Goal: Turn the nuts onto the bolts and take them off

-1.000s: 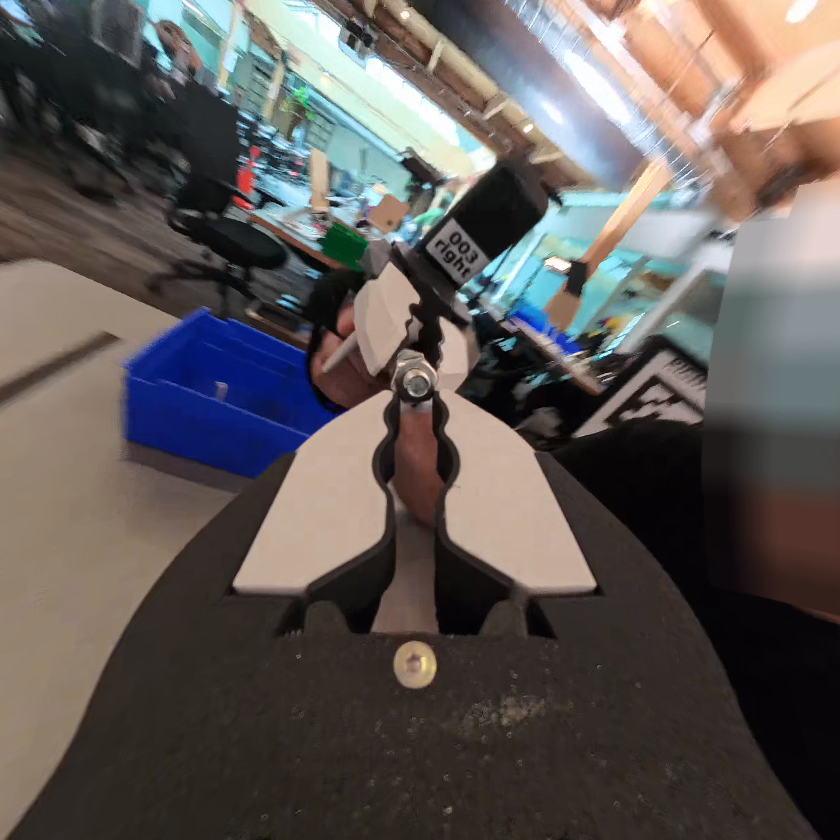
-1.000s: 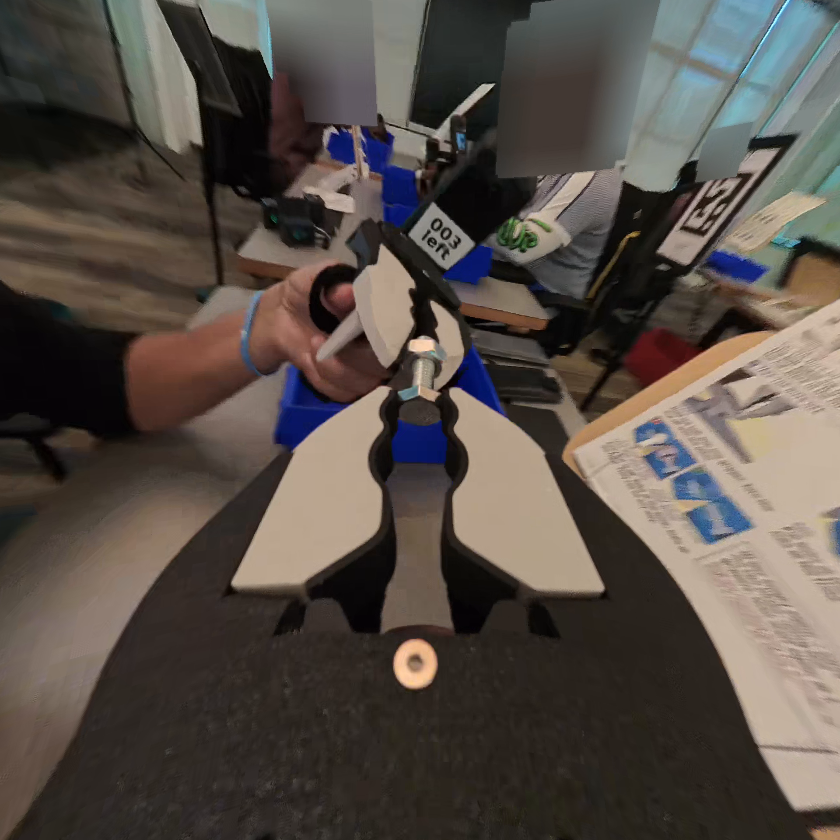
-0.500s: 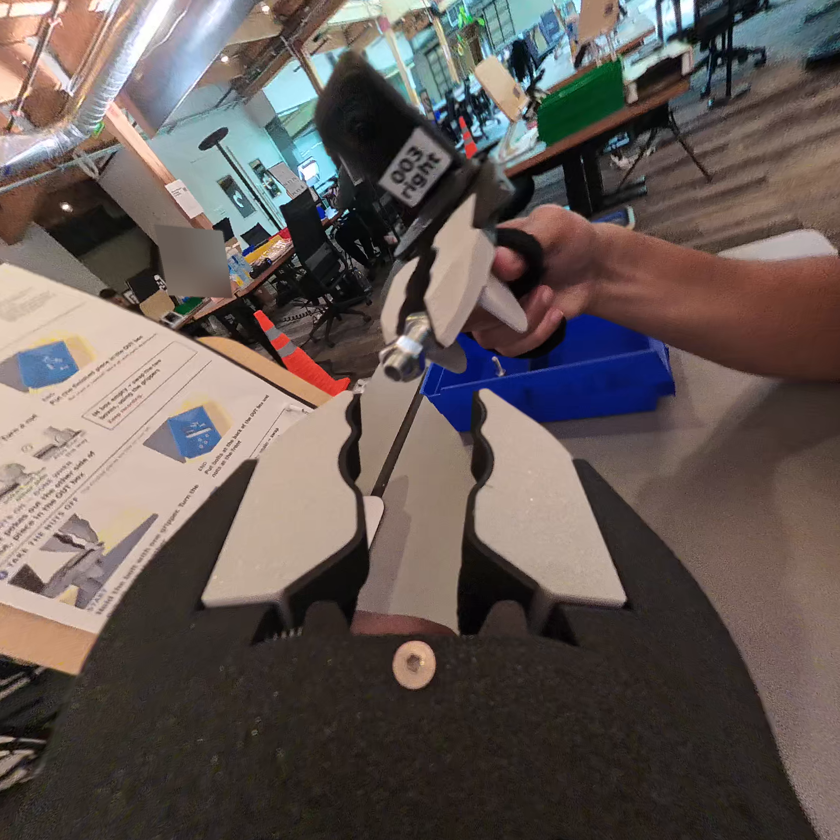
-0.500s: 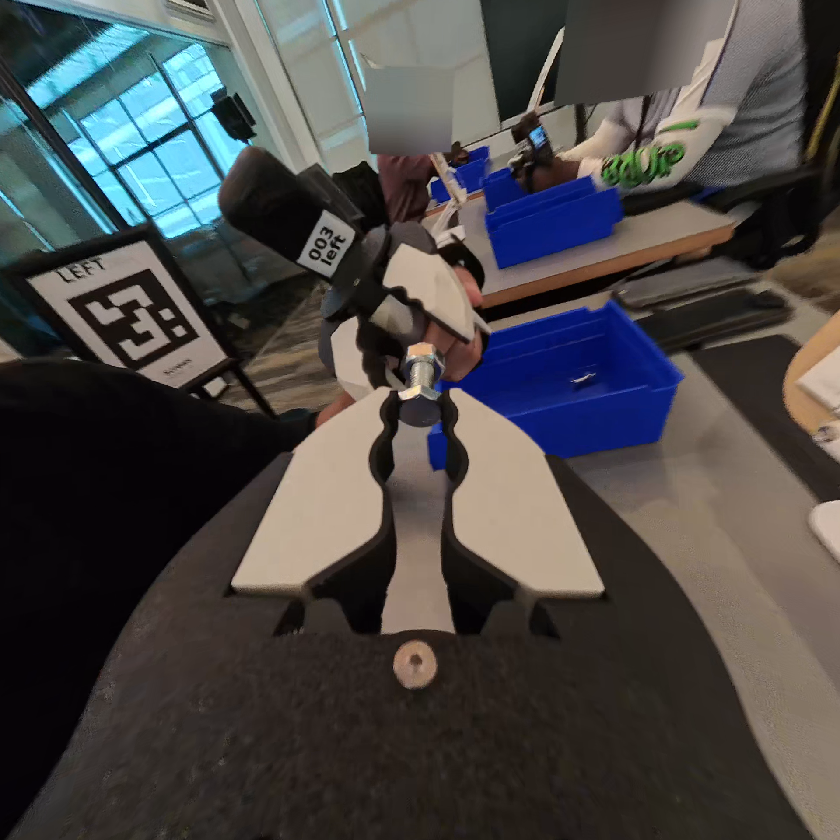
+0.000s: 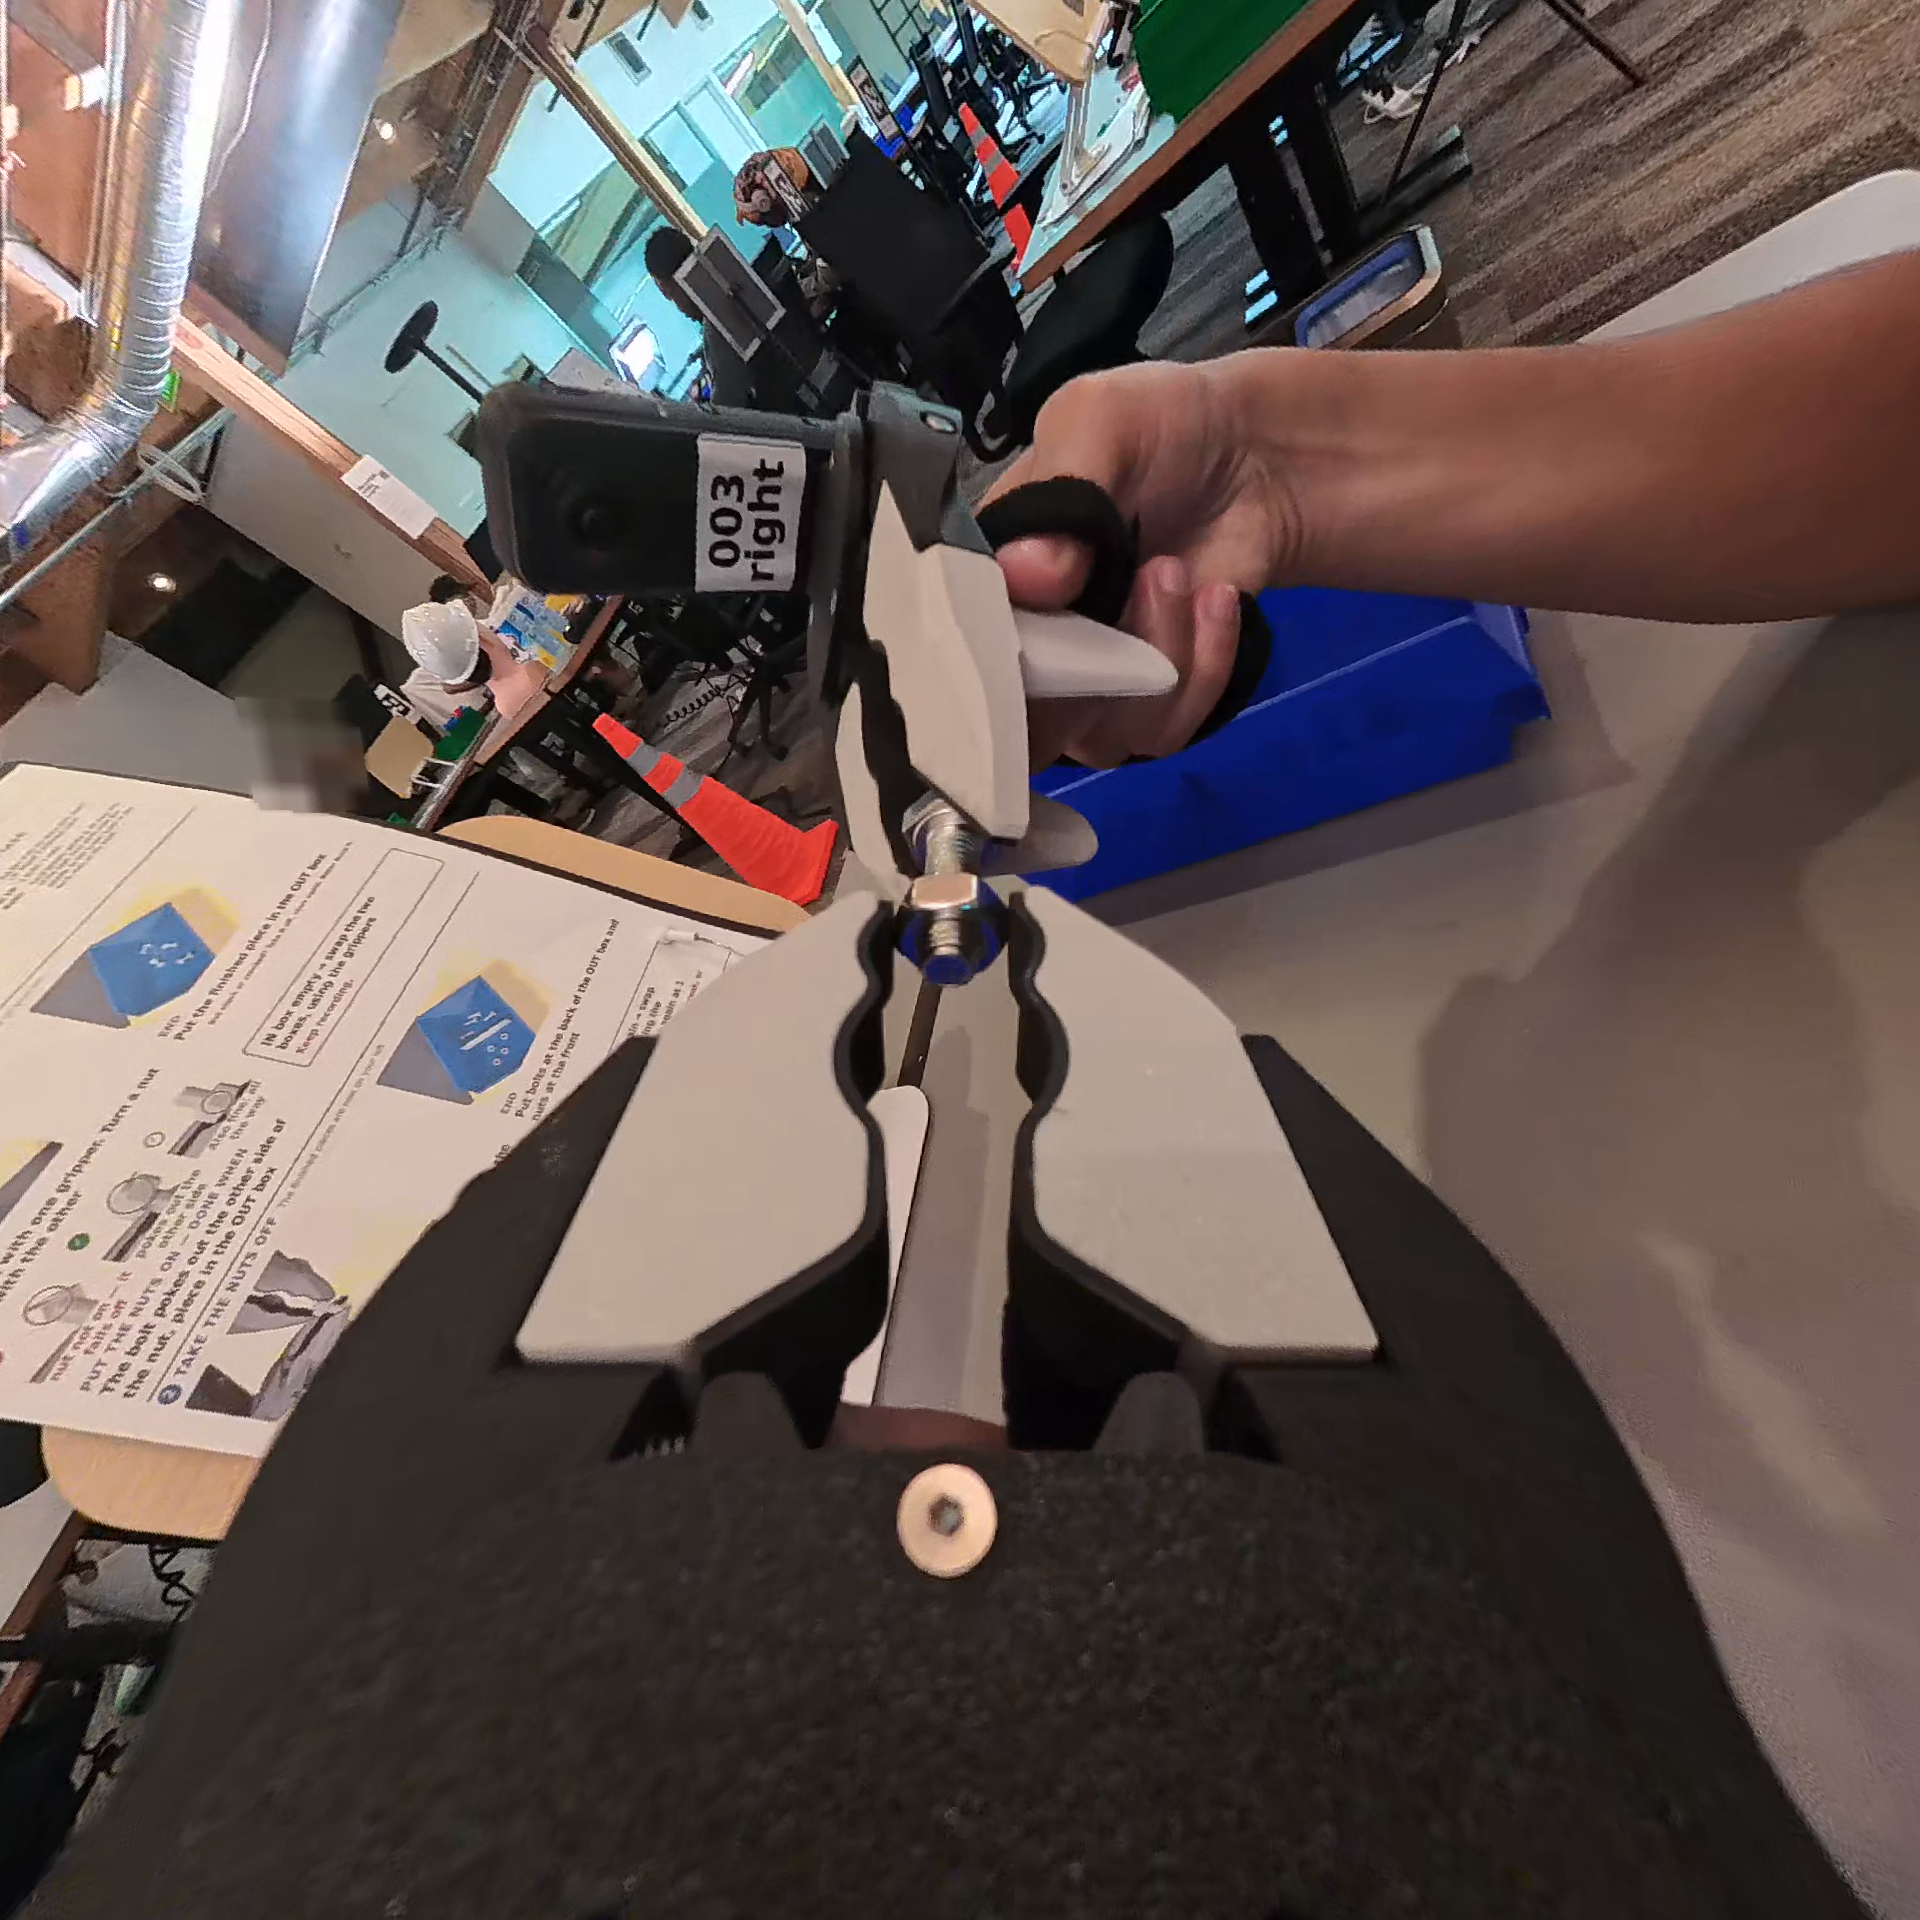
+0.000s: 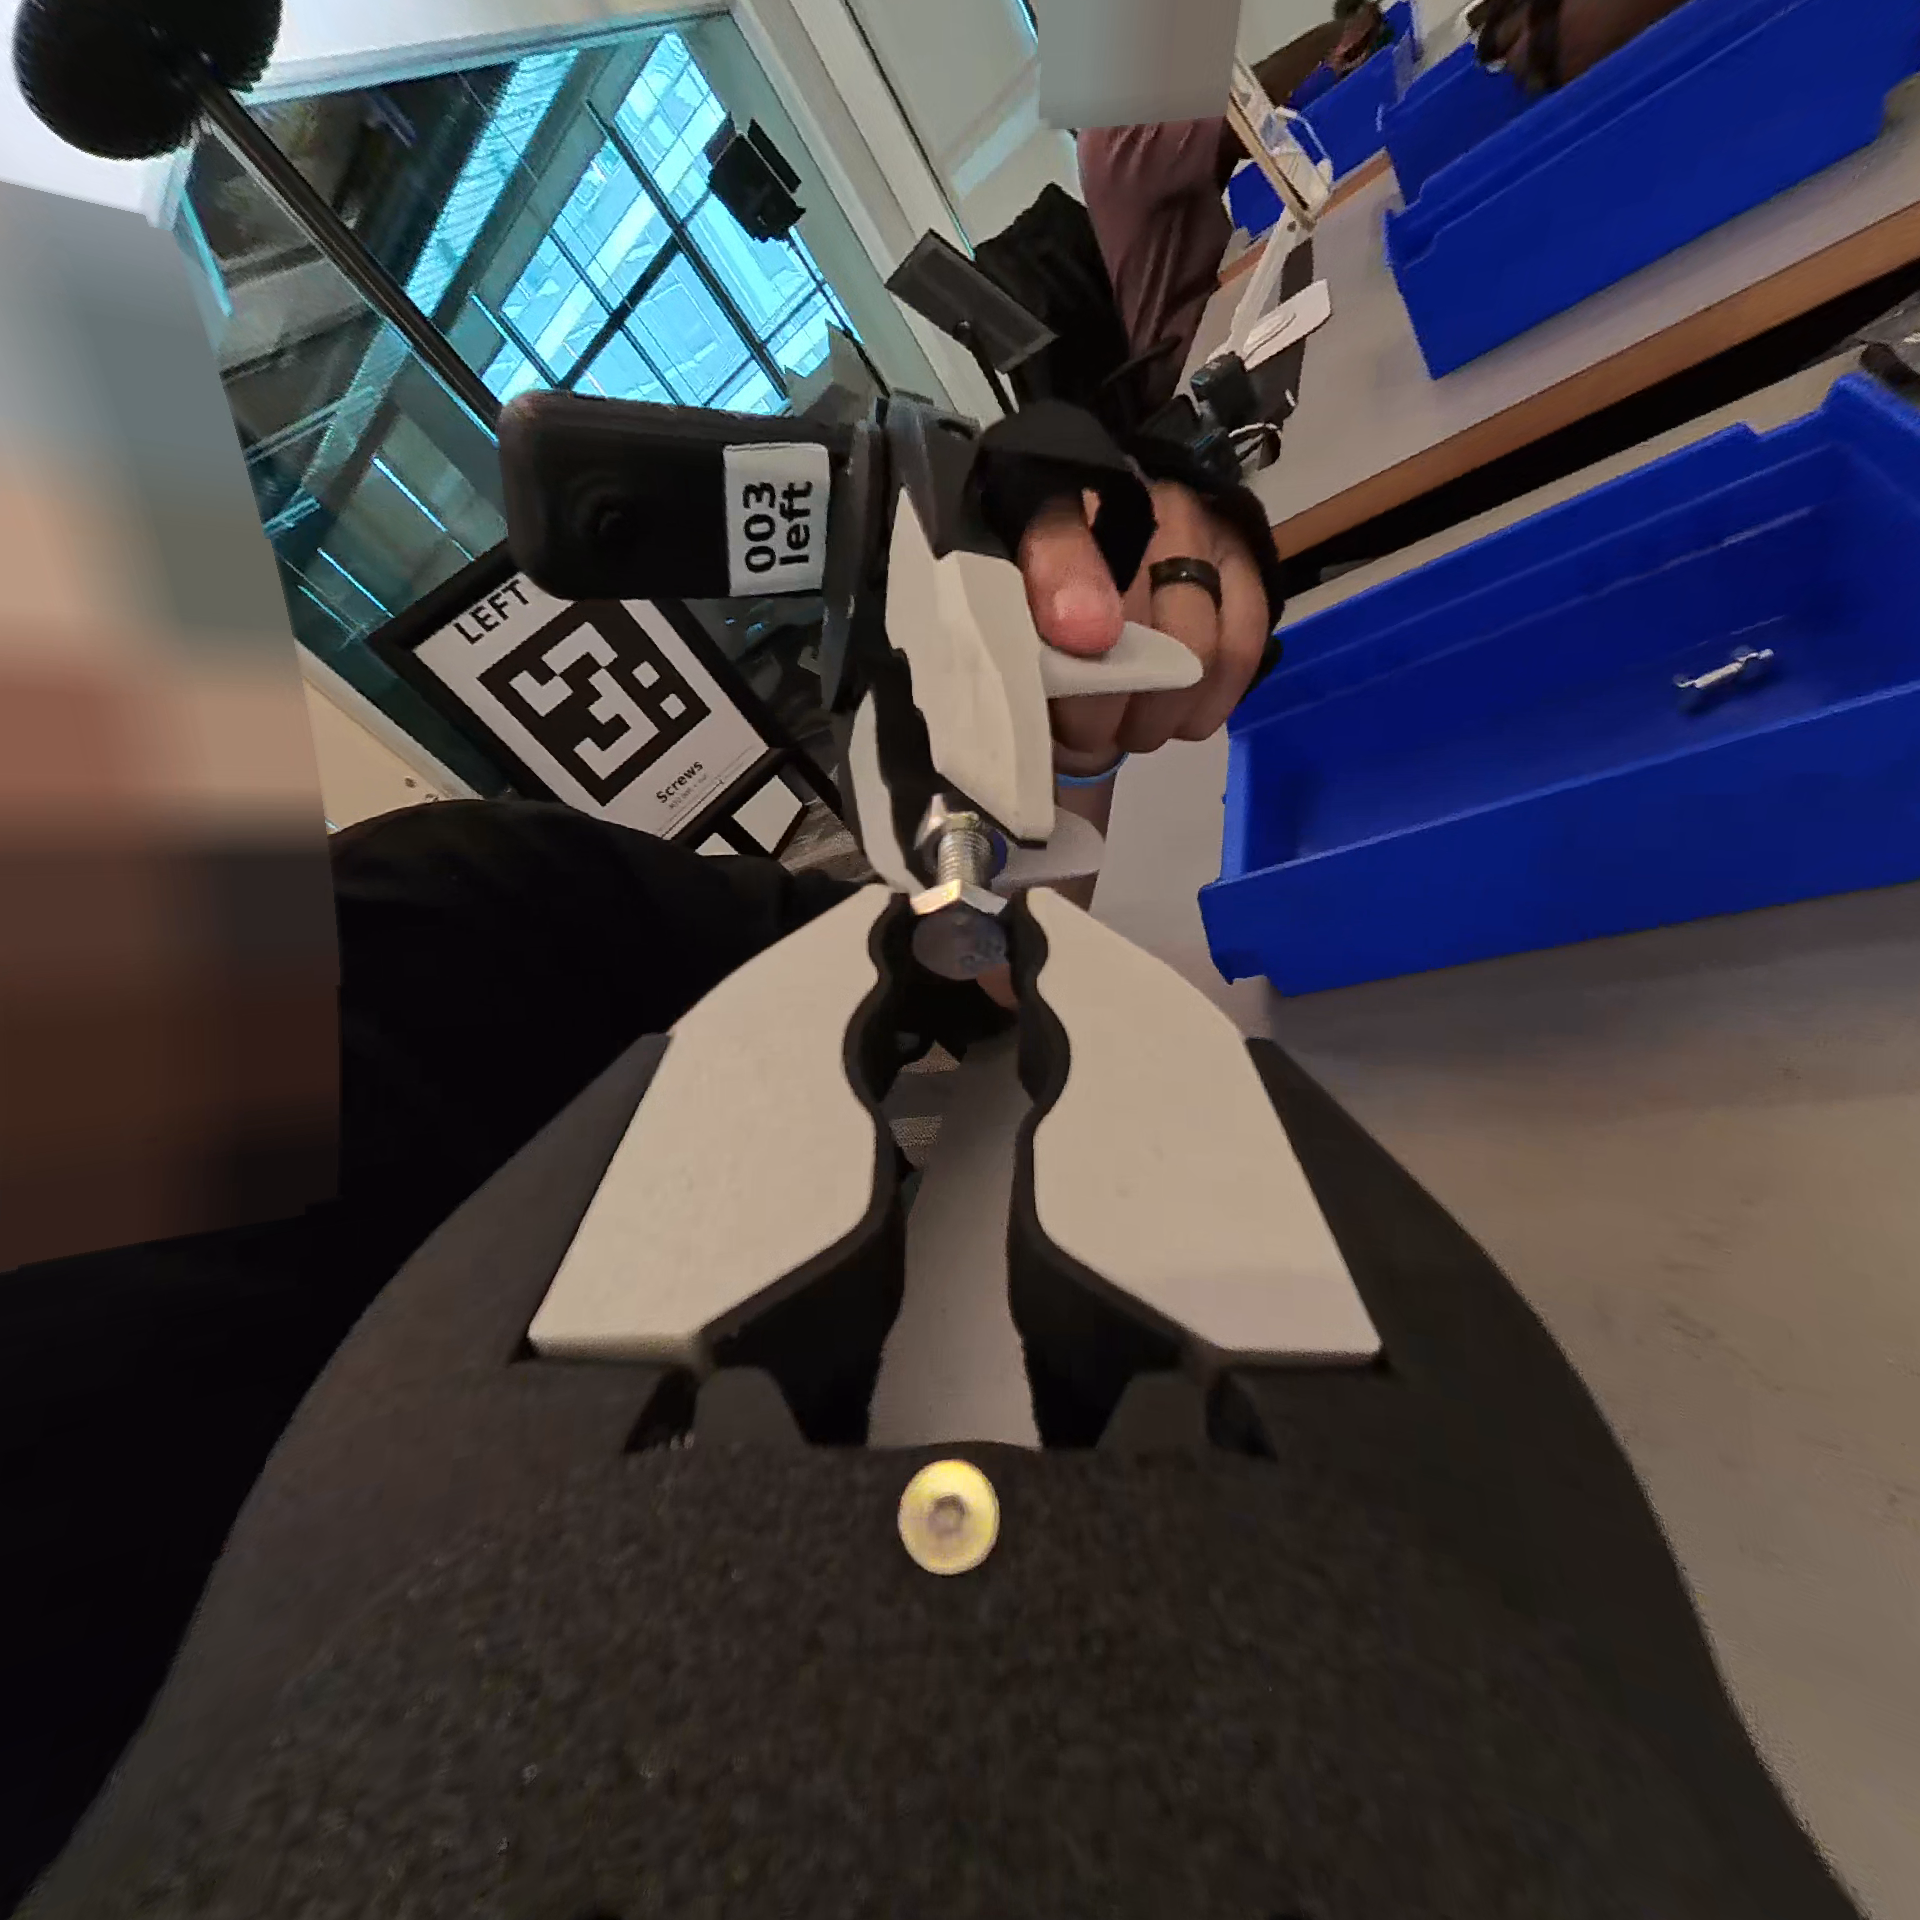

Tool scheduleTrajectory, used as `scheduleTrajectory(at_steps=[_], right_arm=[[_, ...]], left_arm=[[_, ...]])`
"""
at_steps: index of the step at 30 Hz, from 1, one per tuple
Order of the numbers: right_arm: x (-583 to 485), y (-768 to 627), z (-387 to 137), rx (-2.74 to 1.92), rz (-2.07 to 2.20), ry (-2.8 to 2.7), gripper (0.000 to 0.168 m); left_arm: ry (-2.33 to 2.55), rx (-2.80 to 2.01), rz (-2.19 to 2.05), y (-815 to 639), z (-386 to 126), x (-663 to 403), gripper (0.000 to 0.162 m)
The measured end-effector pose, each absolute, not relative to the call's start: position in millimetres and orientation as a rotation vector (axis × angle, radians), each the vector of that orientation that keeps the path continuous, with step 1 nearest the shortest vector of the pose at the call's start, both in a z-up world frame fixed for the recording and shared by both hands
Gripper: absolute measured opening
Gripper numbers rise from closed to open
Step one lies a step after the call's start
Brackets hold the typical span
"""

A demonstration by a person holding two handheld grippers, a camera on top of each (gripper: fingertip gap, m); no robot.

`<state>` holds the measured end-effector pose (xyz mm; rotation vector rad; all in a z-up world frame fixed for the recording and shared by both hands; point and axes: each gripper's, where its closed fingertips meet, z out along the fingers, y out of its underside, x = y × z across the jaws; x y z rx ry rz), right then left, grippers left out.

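Both grippers meet tip to tip above the grey table (image 5: 1621,1091). My left gripper (image 5: 940,925) is shut on a hex nut (image 5: 940,894) with a blue insert. The nut sits on the threaded bolt (image 5: 948,847), whose end pokes through toward the camera. My right gripper (image 6: 951,925) is shut on the bolt's hex head (image 6: 951,900). In the right wrist view the bolt's thread (image 6: 958,844) runs up to the nut (image 6: 935,826), which sits in the left gripper's tips (image 6: 940,831). In the left wrist view the right gripper (image 5: 930,816) grips the far end of the bolt.
A blue bin (image 5: 1351,727) stands on the table behind the grippers; in the right wrist view it (image 6: 1507,852) holds one loose bolt (image 6: 1720,670). An instruction sheet (image 5: 260,1039) lies on a wooden board at the left. More blue bins (image 6: 1621,197) stand on a farther table.
One second ago my left gripper gripped the nut. Half a second ago it was open and off to the side. Now it is shut on the nut again. Both grippers have rolled.
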<state>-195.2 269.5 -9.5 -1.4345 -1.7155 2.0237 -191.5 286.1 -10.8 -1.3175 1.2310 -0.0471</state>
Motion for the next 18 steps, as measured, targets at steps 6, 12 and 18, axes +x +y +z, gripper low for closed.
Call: scheduleTrajectory(at_steps=[6,12,18], right_arm=[[-197,273,-5,-1.343,1.920,-1.710,0.018],[-199,289,-2,-1.269,1.639,-1.669,0.018],[-196,297,0,-1.143,1.422,-1.672,0.018]], left_arm=[[1.171,-1.383,-0.286,287,-5,-190,0.019],[0.938,-1.577,-0.826,298,-3,-190,0.019],[0.677,-1.646,-1.540,297,0,-184,0.019]])
